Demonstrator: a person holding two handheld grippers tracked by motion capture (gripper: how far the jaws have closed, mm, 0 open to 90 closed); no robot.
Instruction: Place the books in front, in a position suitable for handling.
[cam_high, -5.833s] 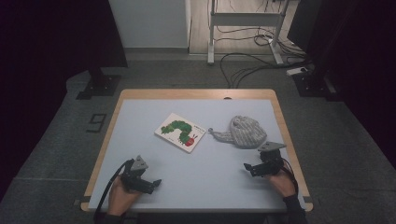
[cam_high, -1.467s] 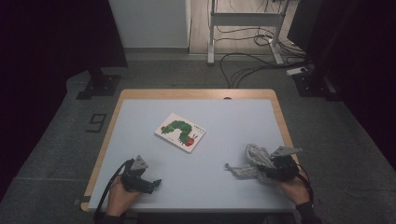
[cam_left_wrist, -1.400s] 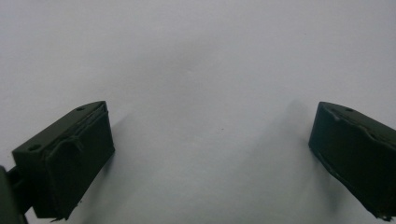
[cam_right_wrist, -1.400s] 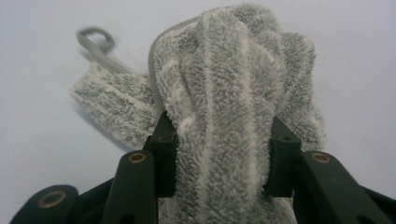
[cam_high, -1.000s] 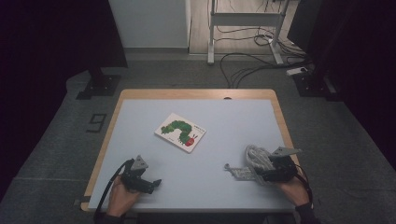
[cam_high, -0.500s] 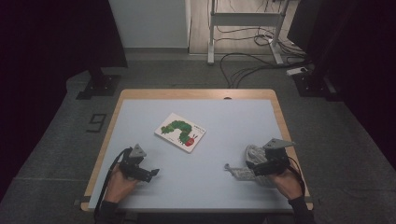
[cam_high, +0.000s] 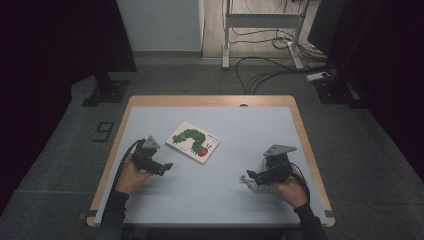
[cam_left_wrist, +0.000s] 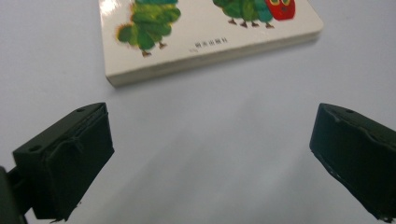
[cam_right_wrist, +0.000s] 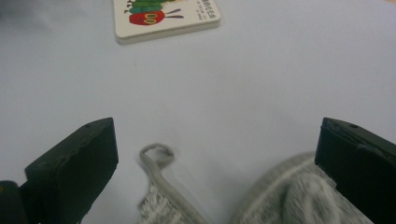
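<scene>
So the right claw (cam_high: 251, 176) sits at about 4 o'clock on the pale blue tabletop (cam_high: 220, 200), right over the grey knitted hat (cam_high: 256, 183). Its jaws have just been opening and now stand wide apart. In the right gripper view (cam_right_wrist: 217, 154) the hat (cam_right_wrist: 299, 196) lies on the tabletop between and under the jaws, with its loop of cord (cam_right_wrist: 156, 156) curling out toward the book, and neither pad presses on it.

The left claw (cam_high: 165, 166) is over at about 8 o'clock, also spread wide with nothing in it. In the left gripper view (cam_left_wrist: 210, 154) there's just bare tabletop (cam_left_wrist: 210, 140) between the jaws, and the caterpillar picture book (cam_left_wrist: 201, 32) lies flat a bit ahead of them, not touching.

From the high view, the book (cam_high: 193, 142) is just left of the middle, well apart from the hat.
</scene>
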